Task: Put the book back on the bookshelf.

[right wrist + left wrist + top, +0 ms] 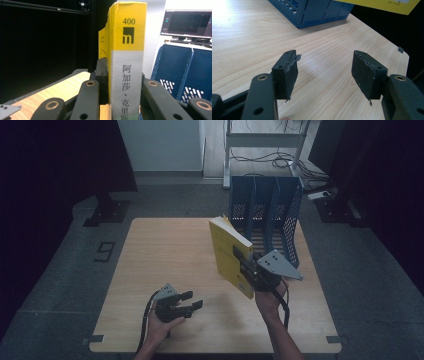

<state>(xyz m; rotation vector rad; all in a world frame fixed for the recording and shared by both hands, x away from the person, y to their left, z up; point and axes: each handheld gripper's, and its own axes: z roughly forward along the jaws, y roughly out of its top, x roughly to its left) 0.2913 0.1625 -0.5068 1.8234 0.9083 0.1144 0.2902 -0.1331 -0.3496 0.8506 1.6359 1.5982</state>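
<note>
Just in front of the blue rack, a yellow book is being held upright above the table, clamped by its spine in the right gripper. The left gripper is being rested apart, empty. The book should be kept vertical and lined up with a slot before being lowered.

A light wooden table stands on grey floor. A blue slotted file rack sits at its far right edge, apparently empty.
</note>
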